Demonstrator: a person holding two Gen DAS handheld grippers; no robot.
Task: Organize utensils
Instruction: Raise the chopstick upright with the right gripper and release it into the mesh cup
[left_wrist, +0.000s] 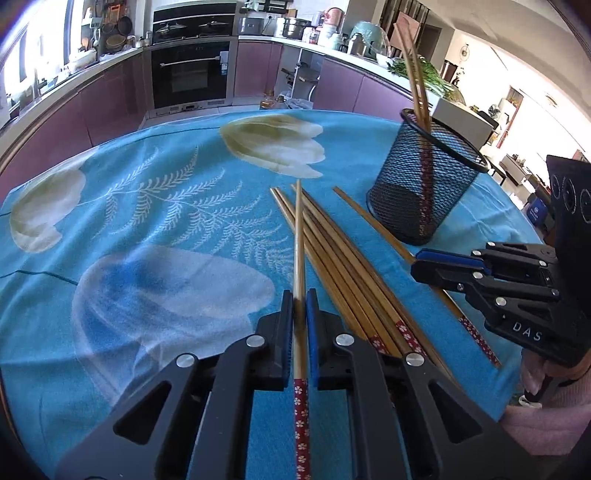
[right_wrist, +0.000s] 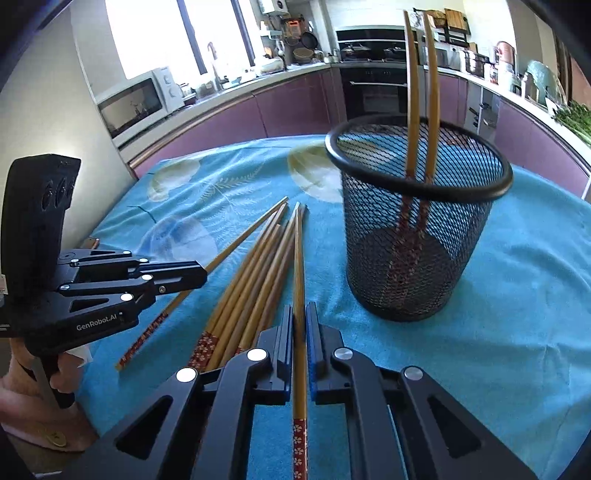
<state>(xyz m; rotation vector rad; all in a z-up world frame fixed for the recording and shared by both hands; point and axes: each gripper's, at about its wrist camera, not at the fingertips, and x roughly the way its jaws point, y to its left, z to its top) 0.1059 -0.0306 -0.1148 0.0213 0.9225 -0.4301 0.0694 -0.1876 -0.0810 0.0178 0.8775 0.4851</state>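
Pointing steeply down, left gripper (left_wrist: 299, 306) and right gripper (right_wrist: 300, 321) fingers each pinch a chopstick (left_wrist: 300, 258).

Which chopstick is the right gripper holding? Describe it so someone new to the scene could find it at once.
Start at the black mesh cup standing on the blue tablecloth; loose chopsticks lie fanned out to its left. The held chopstick runs along the fan's cup-side edge. Unlike its neighbours, it is clamped between the right gripper pads.
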